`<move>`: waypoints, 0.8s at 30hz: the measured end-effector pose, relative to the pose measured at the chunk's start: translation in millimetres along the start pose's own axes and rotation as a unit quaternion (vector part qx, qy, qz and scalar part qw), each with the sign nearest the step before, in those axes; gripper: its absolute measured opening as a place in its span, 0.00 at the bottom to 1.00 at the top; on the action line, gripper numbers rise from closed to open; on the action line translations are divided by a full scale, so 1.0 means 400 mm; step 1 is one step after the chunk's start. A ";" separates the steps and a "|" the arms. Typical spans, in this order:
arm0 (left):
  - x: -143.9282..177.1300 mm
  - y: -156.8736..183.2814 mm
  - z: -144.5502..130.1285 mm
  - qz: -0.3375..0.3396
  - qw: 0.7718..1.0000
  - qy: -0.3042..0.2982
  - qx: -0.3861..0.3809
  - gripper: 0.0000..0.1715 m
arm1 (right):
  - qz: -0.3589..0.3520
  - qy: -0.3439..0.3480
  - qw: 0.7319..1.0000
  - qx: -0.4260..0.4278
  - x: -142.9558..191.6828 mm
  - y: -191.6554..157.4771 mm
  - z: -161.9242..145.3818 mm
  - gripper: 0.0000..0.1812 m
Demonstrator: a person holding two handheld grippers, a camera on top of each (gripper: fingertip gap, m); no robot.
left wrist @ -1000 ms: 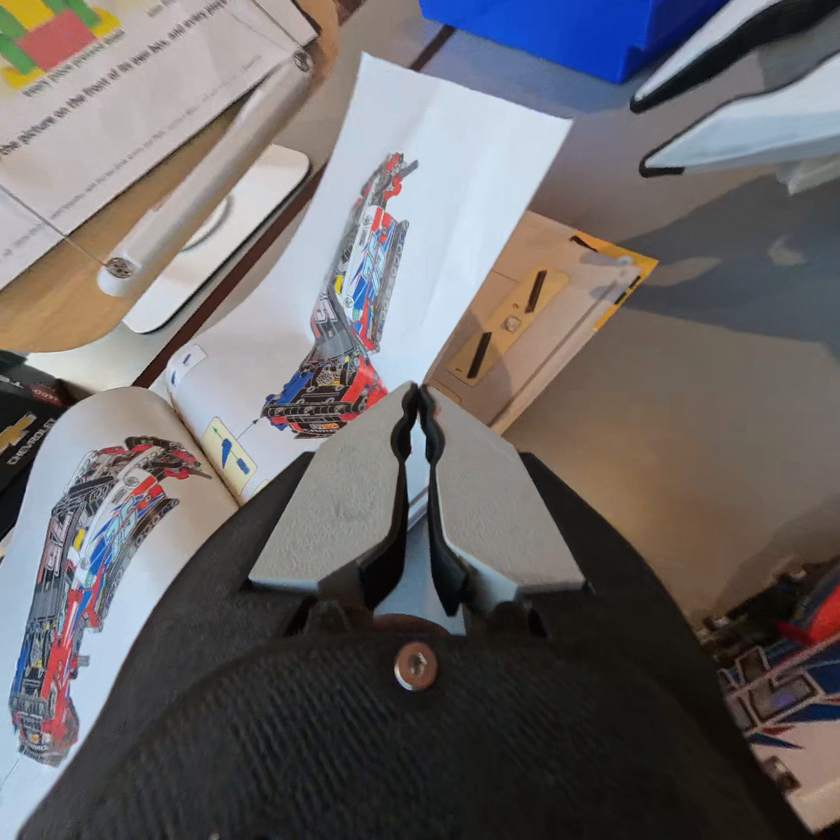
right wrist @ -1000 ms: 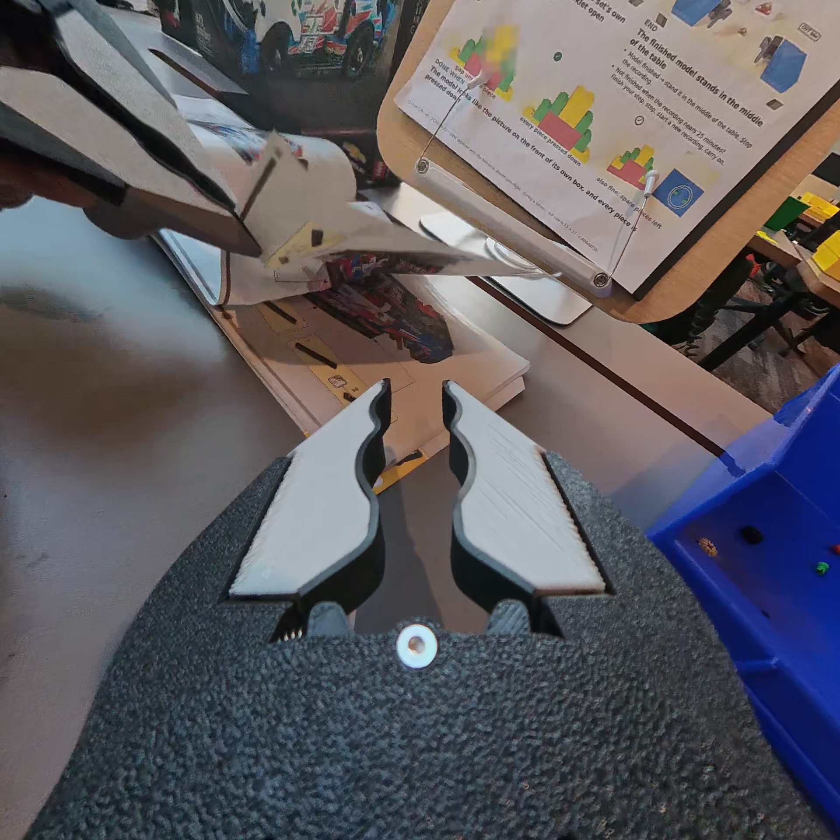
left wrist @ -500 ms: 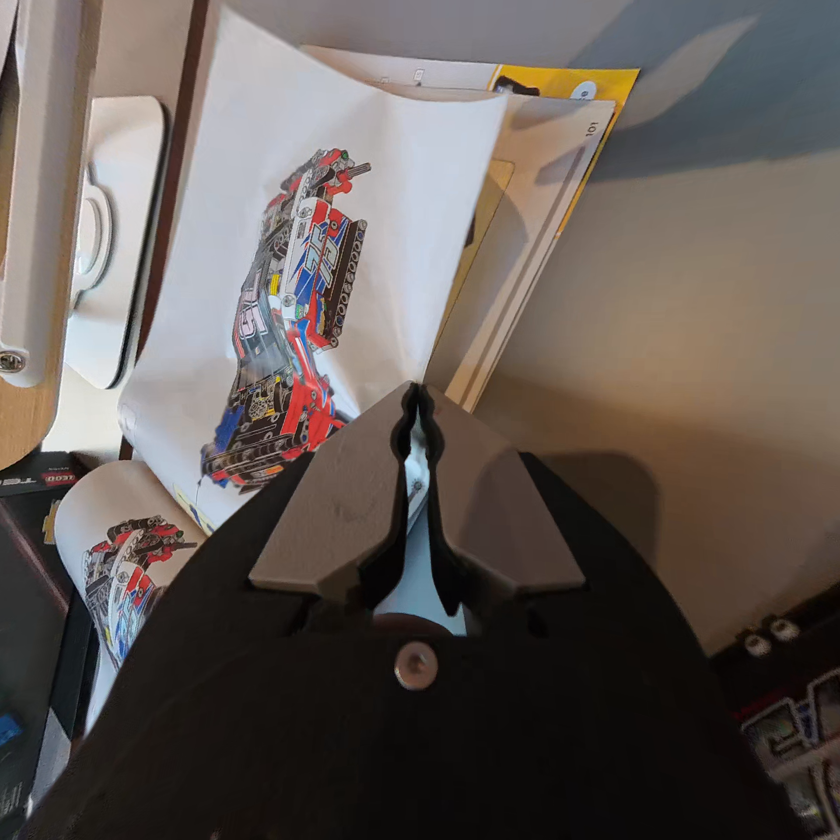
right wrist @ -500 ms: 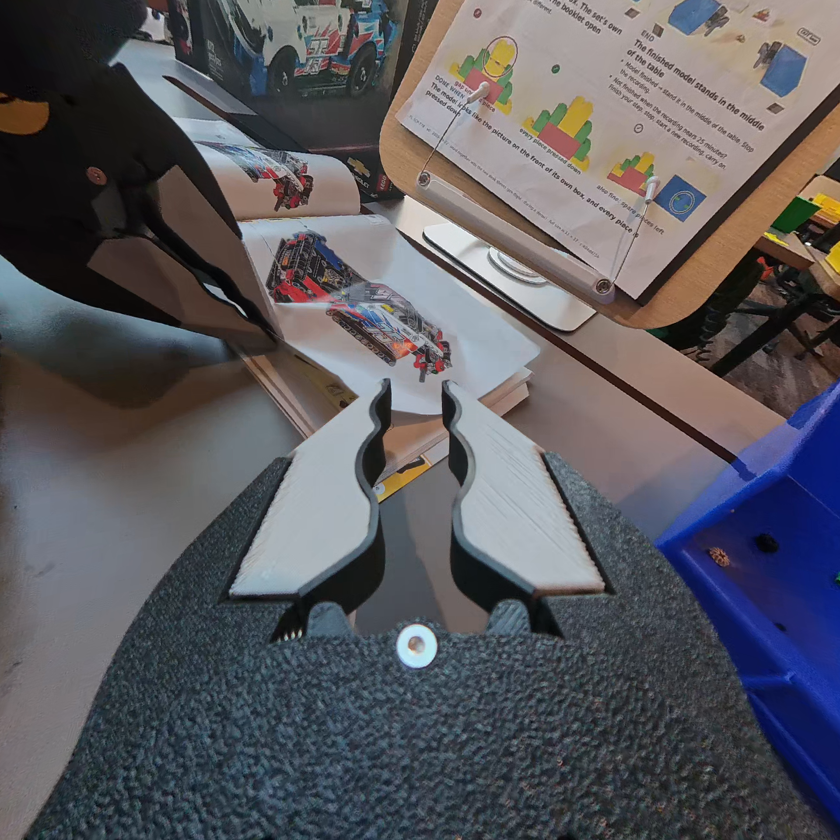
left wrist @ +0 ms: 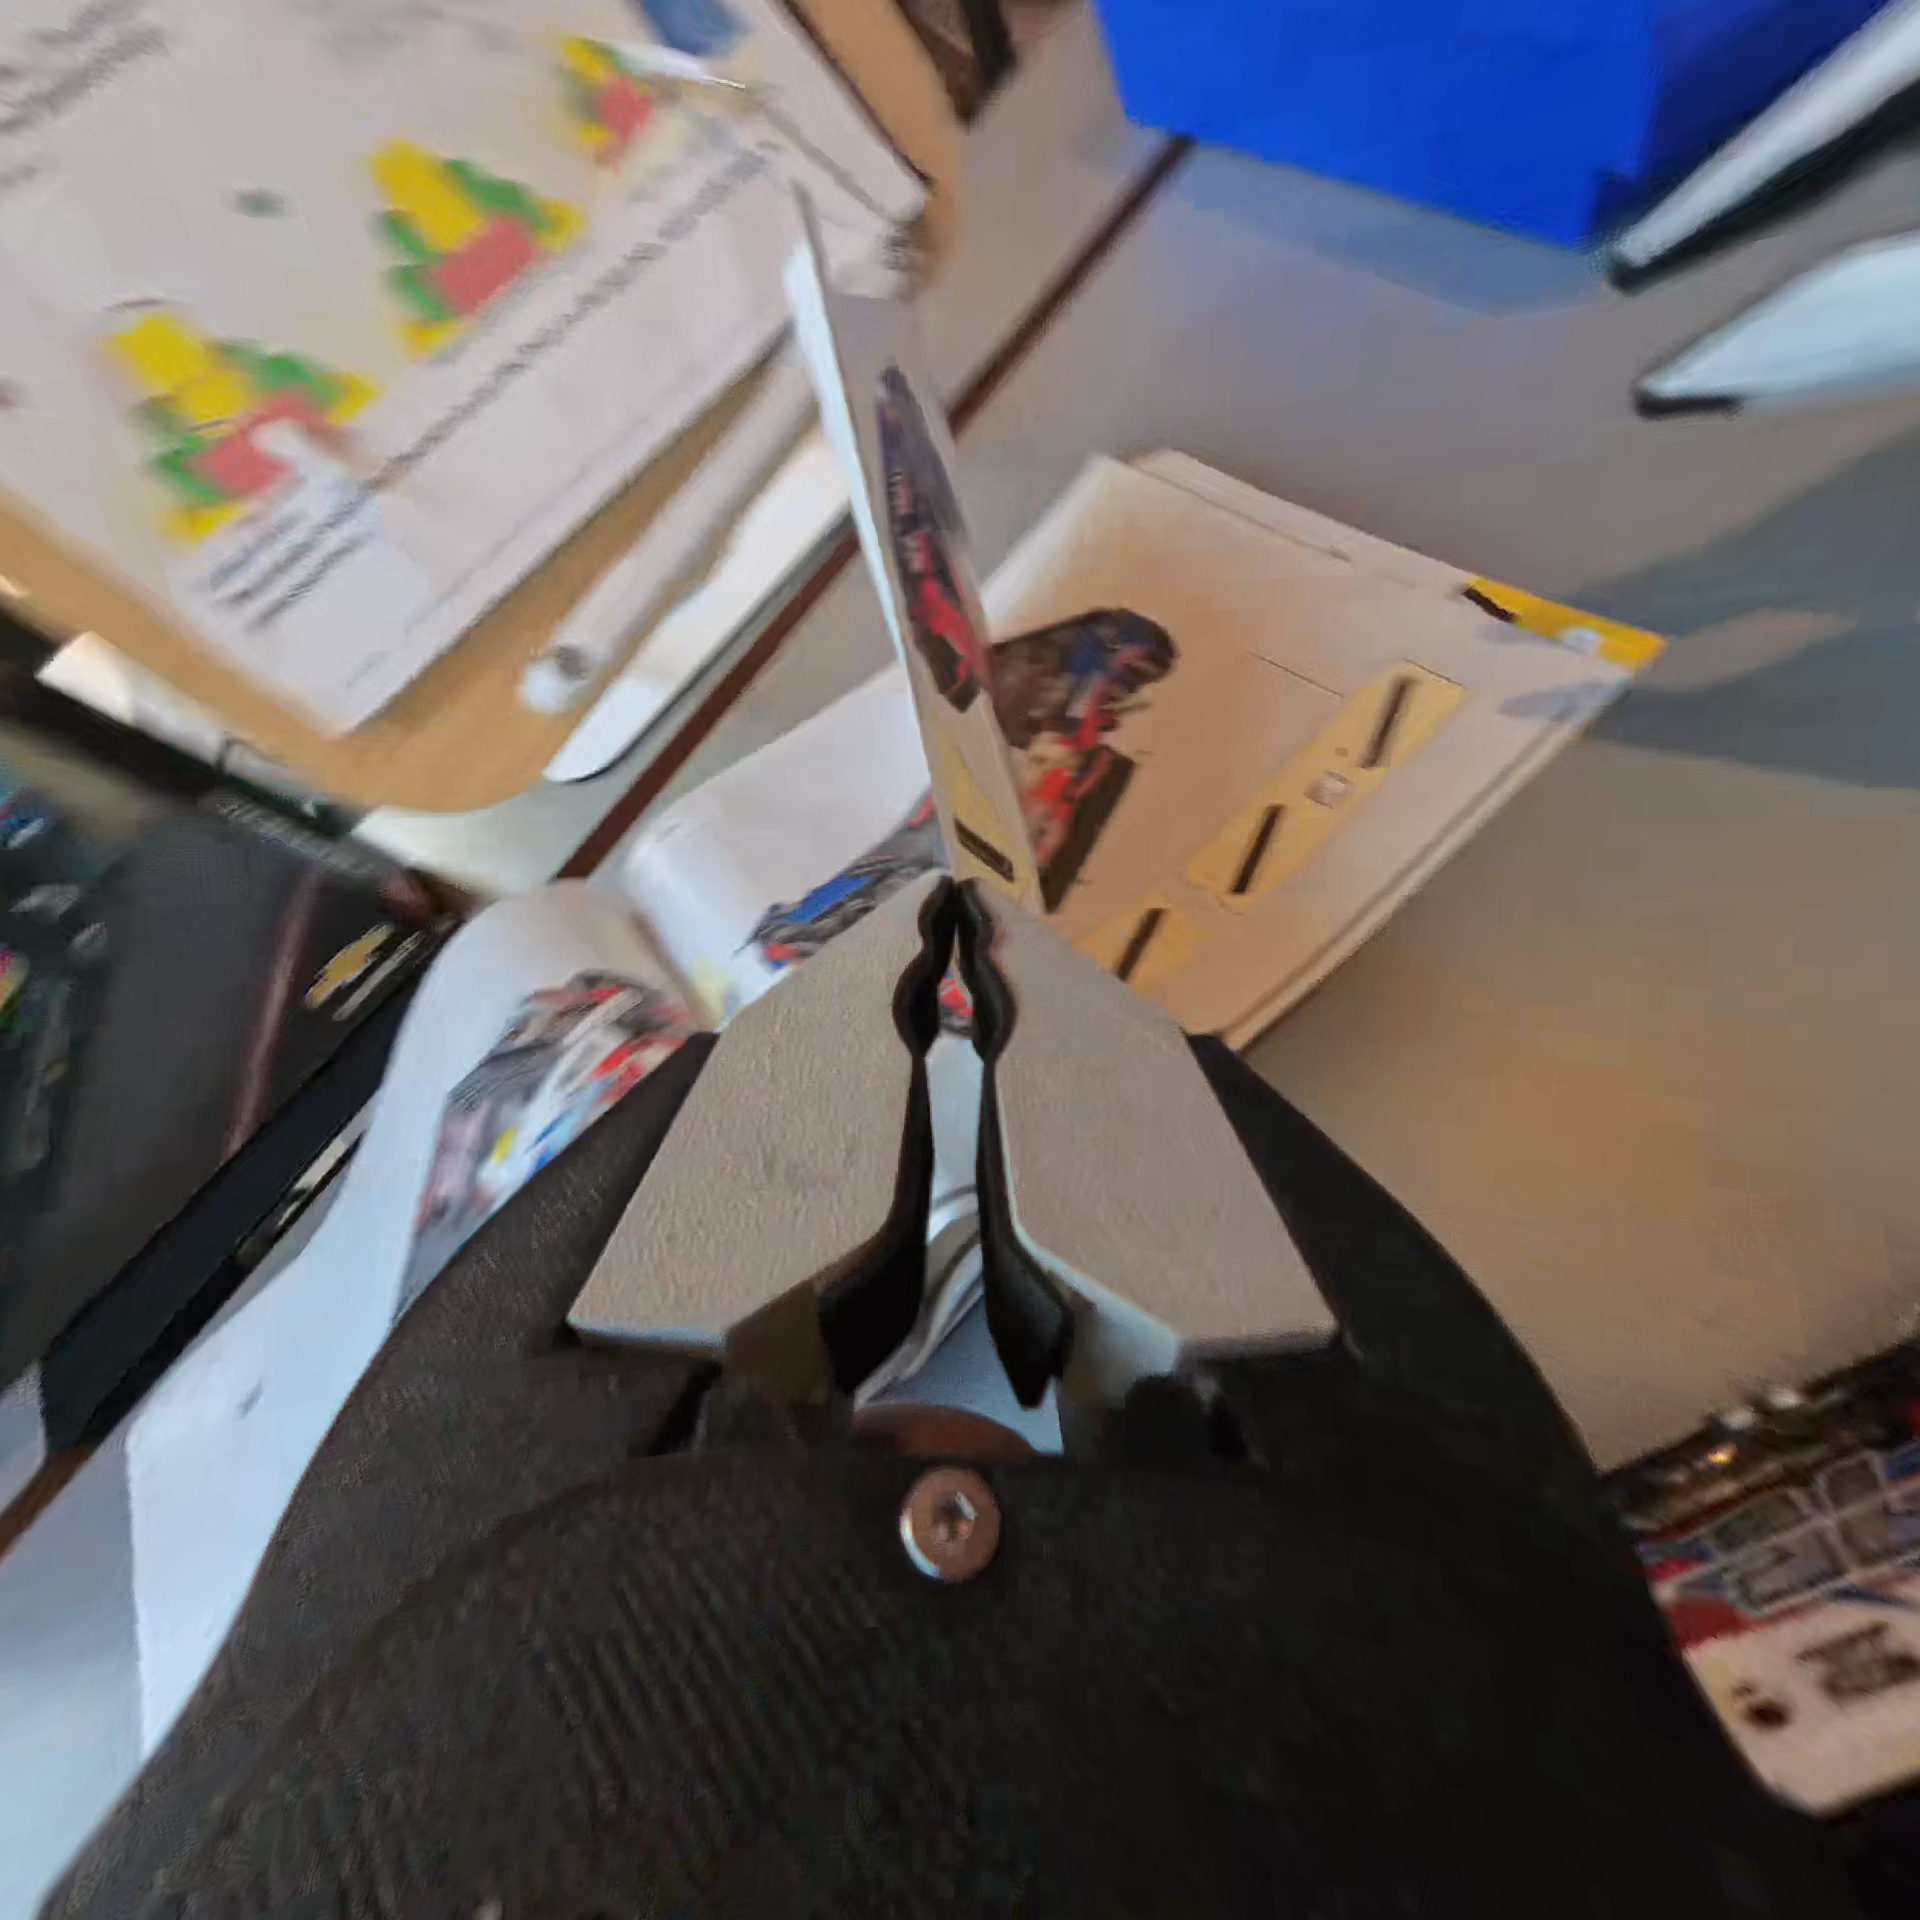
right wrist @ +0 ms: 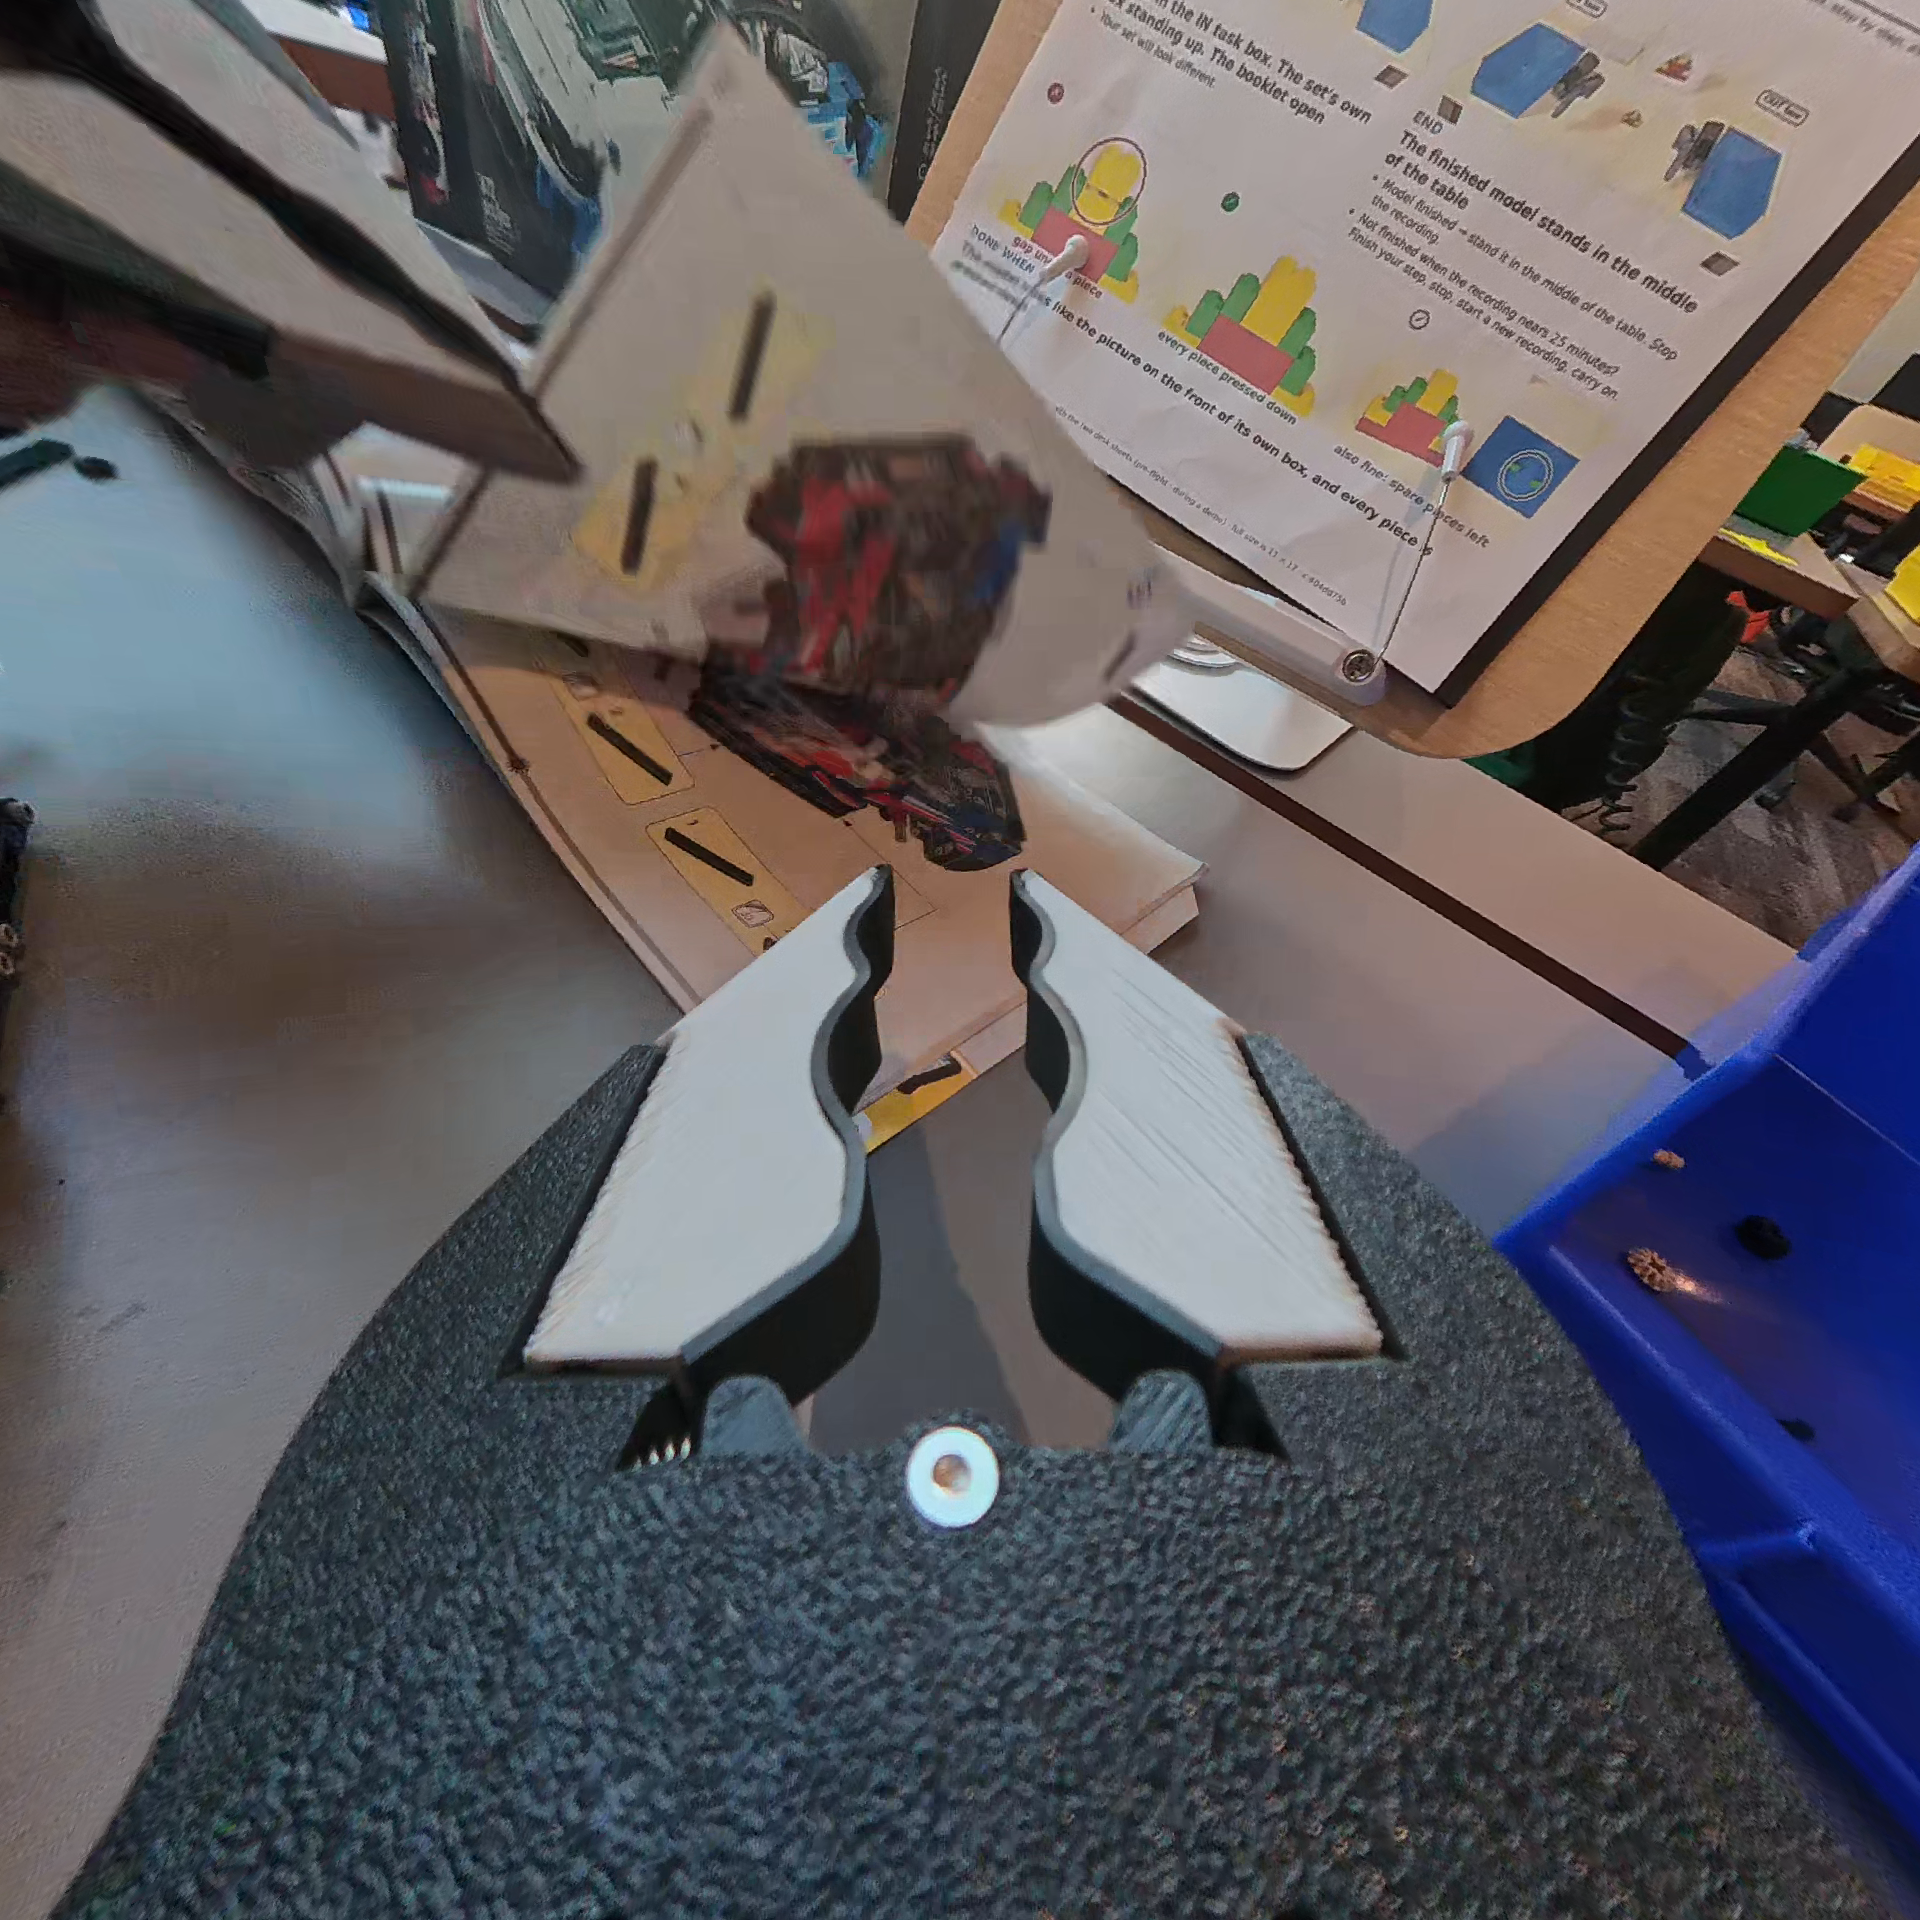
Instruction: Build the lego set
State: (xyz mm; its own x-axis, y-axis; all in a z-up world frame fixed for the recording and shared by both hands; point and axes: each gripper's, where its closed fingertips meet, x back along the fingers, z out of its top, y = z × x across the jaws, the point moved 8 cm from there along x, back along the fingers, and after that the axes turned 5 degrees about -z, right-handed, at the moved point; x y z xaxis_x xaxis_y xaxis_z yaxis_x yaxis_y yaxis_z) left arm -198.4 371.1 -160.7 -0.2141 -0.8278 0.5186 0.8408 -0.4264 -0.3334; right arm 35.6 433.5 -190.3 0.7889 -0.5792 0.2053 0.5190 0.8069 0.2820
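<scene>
Booklet page lifted, blurred
Left hand-held gripper (left wrist: 954, 920) pinches a page (left wrist: 914, 582) edge-on; right hand-held gripper (right wrist: 951, 883) gapes narrowly, empty

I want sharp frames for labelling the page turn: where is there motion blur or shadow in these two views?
Left wrist view: the instruction sheet and box at left smear with motion blur; the left gripper, pinching the lifted page, stays fairly sharp. Right wrist view: the lifted page is blurred, while the right gripper and blue bin are crisp; dim shadow lies on the table.
</scene>
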 end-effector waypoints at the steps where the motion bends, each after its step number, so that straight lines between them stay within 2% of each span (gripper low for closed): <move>1: 0.042 -0.043 -0.014 0.027 0.999 0.020 0.030 0.00 | 0.000 0.000 1.000 0.000 0.000 0.000 0.000 0.11; 4: 0.165 -0.170 -0.110 0.106 0.982 0.055 0.147 0.00 | 0.001 -0.001 1.000 0.000 -0.001 -0.002 0.000 0.11; 7: 0.232 -0.250 -0.255 0.134 0.955 0.028 0.263 0.00 | 0.021 0.003 1.000 -0.011 -0.009 -0.014 0.020 0.12; 9: 0.244 -0.259 -0.330 0.097 0.935 0.010 0.341 0.00 | 0.060 -0.013 0.998 -0.019 -0.033 -0.035 0.054 0.11; 11: 0.243 -0.250 -0.387 0.066 0.922 -0.035 0.381 0.00 | 0.113 -0.053 0.992 -0.031 -0.087 -0.065 0.092 0.05; 14: 0.257 -0.231 -0.421 0.038 0.909 -0.042 0.414 0.05 | 0.182 -0.103 0.978 -0.013 -0.193 -0.120 0.172 0.11; 19: 0.324 -0.227 -0.431 0.048 0.905 -0.011 0.423 0.15 | 0.267 -0.150 0.952 0.008 -0.385 -0.224 0.290 0.12; 24: 0.400 -0.231 -0.415 0.064 0.928 0.025 0.367 0.18 | 0.330 -0.264 0.906 0.029 -0.568 -0.382 0.292 0.11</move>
State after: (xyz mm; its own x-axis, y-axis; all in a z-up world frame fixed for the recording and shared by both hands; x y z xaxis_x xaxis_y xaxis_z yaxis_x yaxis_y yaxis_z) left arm -393.0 217.5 -177.8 -0.0962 -0.8785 0.4679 0.9692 0.0245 0.2452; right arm -261.5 428.2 -170.6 0.6452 0.0407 0.7629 -0.0386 0.9990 -0.0207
